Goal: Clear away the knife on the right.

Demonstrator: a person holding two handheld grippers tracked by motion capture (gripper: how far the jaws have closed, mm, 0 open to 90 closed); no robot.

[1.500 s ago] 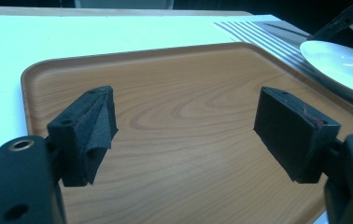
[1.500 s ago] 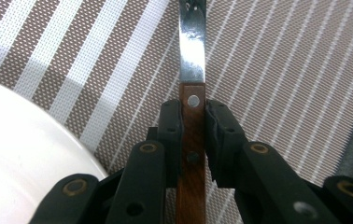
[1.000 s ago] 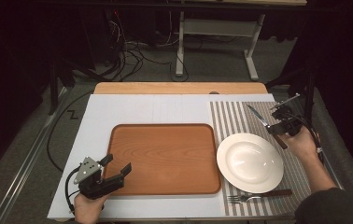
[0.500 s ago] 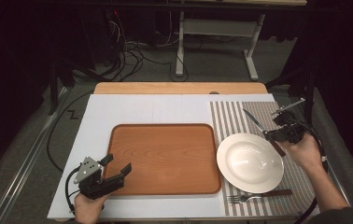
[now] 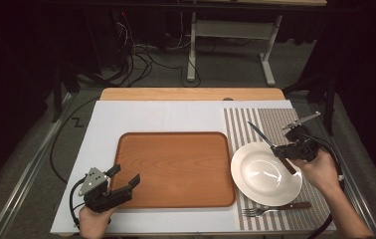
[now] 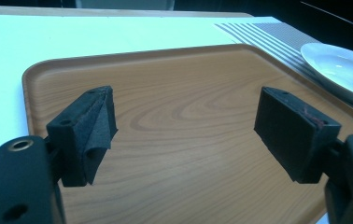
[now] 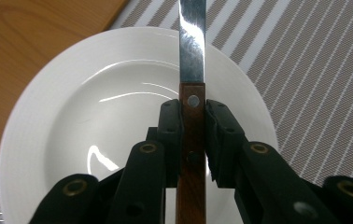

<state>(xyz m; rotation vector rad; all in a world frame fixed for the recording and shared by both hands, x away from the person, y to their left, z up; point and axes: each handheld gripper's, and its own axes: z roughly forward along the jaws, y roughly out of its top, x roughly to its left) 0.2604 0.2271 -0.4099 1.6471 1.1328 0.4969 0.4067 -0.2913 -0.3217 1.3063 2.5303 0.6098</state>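
My right gripper (image 5: pixel 281 151) is shut on a knife (image 5: pixel 269 145) by its wooden handle (image 7: pixel 192 140), and the steel blade (image 7: pixel 192 42) points away over the white plate (image 7: pixel 90 135). In the high view the knife hangs above the right rim of the plate (image 5: pixel 255 174). A fork (image 5: pixel 273 209) with a wooden handle lies on the striped mat (image 5: pixel 275 119) in front of the plate. My left gripper (image 5: pixel 124 183) is open at the near left corner of the wooden tray (image 5: pixel 176 164). Its pads (image 6: pixel 93 126) stand wide apart over the bare tray (image 6: pixel 188 107).
The tray and mat rest on a white board (image 5: pixel 151 117) on the table. A wooden strip (image 5: pixel 191 93) runs along the far edge. Cables and a metal stand (image 5: pixel 226 45) are on the floor beyond.
My right gripper has carried the knife from the far right of the mat toward me and leftward, over the plate's rim. The left gripper has stayed still.
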